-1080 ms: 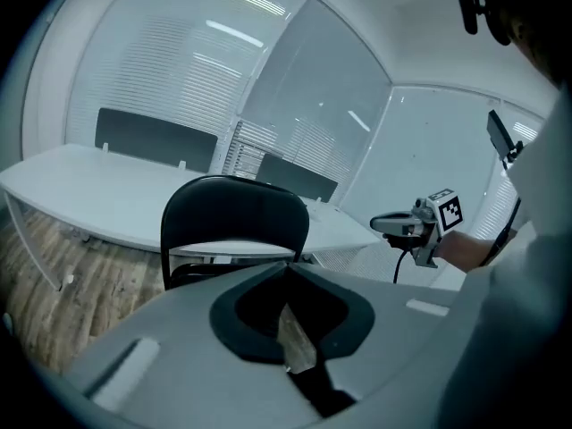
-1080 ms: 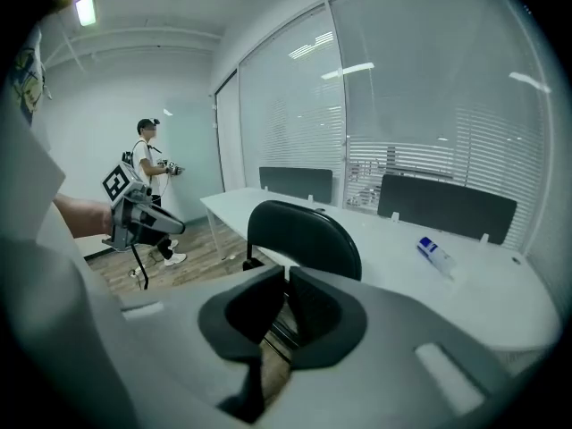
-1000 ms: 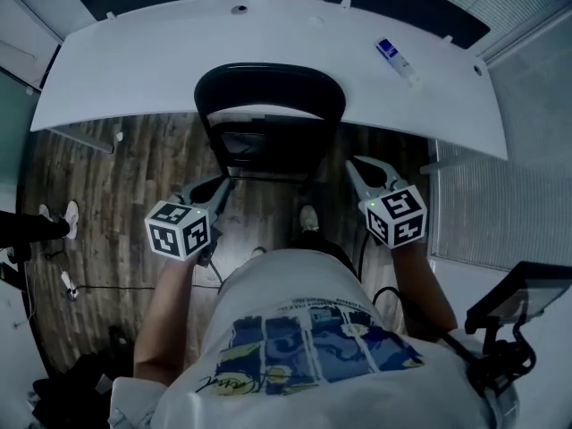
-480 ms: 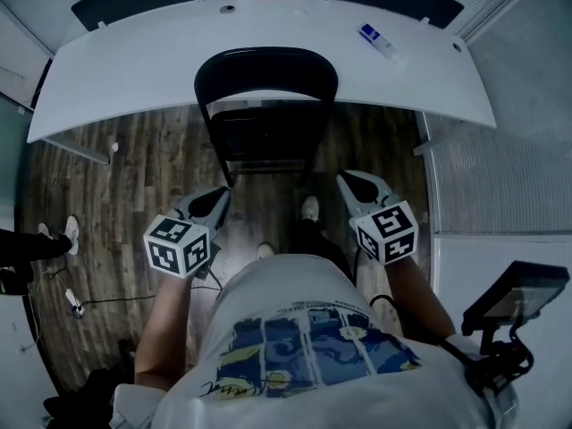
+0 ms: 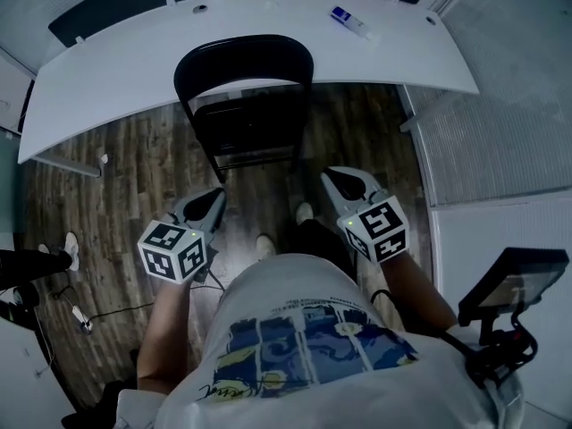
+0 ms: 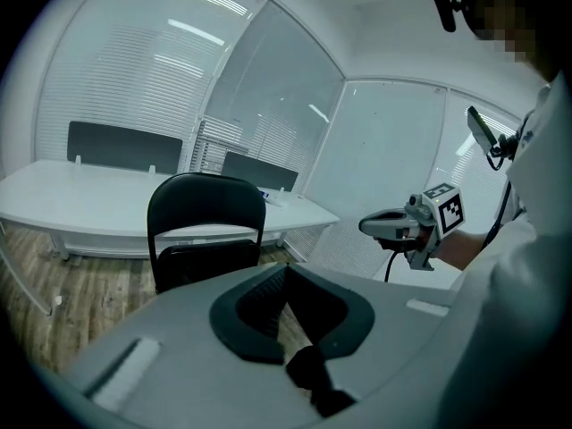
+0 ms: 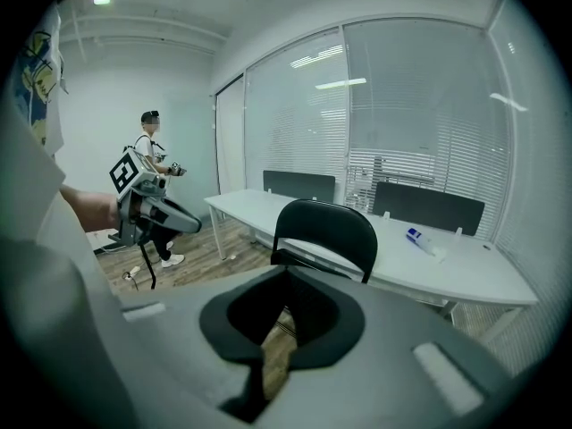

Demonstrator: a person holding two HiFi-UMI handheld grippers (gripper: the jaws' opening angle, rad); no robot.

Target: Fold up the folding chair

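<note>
Head view: the left gripper (image 5: 214, 198) and the right gripper (image 5: 330, 177) are held out over the wooden floor (image 5: 125, 164), each with its jaws clenched and nothing in them. Both are clear of the folding chair (image 5: 243, 104), which stands unfolded just beyond them with its back towards the person and its seat towards the white desk (image 5: 134, 56). A small tube (image 5: 350, 21) lies on the far right of the desk. The person's shirt covers the near floor and most of both arms. From above, the jaw tips blend into the gripper bodies, so the seam between them is hard to pick out.

Left gripper view: the left gripper (image 6: 286, 286) has its pads pressed together, holding nothing. The folding chair (image 6: 206, 211) stands farther off, to the left, and the gripper's grey body cuts off its legs. The right gripper (image 6: 386, 225) hovers at the right, touching nothing.

Right gripper view: the right gripper (image 7: 284, 315) is likewise closed and empty. The folding chair (image 7: 325, 229) stands beyond it against the desk (image 7: 447, 271), again with its lower frame hidden by the gripper body. The left gripper (image 7: 170, 217) hangs at the left, and a second person (image 7: 152, 164) stands far behind it.
</note>
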